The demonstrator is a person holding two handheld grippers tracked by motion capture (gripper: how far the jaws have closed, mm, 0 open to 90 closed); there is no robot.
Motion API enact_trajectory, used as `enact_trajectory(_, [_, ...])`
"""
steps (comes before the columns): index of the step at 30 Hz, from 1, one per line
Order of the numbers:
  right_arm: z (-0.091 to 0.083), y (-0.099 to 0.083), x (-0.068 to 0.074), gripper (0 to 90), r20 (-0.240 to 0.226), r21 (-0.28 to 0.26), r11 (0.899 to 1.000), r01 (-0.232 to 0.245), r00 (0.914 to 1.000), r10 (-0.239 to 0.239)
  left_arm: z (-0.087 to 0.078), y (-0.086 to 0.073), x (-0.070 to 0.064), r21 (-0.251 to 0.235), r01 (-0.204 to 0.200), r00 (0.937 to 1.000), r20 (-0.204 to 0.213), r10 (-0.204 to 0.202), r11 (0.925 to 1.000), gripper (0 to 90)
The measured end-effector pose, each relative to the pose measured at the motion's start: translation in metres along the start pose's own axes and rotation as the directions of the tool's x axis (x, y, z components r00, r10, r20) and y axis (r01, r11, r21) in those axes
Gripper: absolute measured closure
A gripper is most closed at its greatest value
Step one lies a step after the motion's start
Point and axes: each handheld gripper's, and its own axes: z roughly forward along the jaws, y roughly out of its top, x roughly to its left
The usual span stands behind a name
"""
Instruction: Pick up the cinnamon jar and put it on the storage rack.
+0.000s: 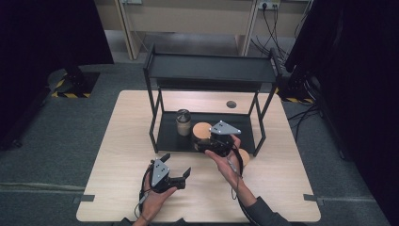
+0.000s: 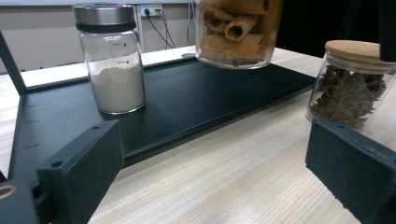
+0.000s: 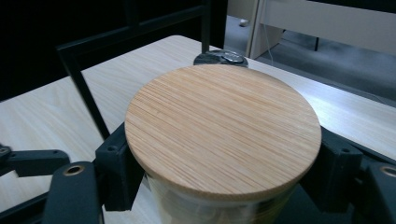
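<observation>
Two black grippers are at work by the black metal rack [image 1: 160,136], which has thin legs and a flat bottom shelf. The right gripper [image 1: 212,143] squeezes a round glass jar [image 3: 219,205] from both sides, just under its smooth wooden lid [image 3: 223,128], and holds it a little above the front of that shelf. Curly brown cinnamon rolls [image 2: 236,28] fill the jar. The left gripper [image 1: 178,175] sits over the pale wooden table [image 1: 122,155] in front of the rack, with its jaws wide apart and nothing between them. On the shelf stands a tall glass jar of white powder [image 2: 113,65] with a shiny metal lid. Right of the rack stands a jar of star-shaped spices [image 2: 348,88].
</observation>
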Motion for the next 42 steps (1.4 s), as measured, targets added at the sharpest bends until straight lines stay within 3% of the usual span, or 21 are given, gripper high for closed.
enact_trajectory(16, [0.023, 0.004, 0.002, 26.0, 0.077, 0.013, 1.0, -0.027, 0.9967, 0.026, 0.0, 0.0, 0.0, 0.0, 0.0, 1.0, 0.001, 0.0, 1.0, 3.7])
enact_trajectory(42, [0.057, -0.001, 0.003, 26.0, 0.182, 0.02, 0.998, -0.055, 0.9821, 0.051, 0.0, 0.0, 0.0, -0.001, 0.0, 1.0, 0.002, 0.0, 1.0, 3.7])
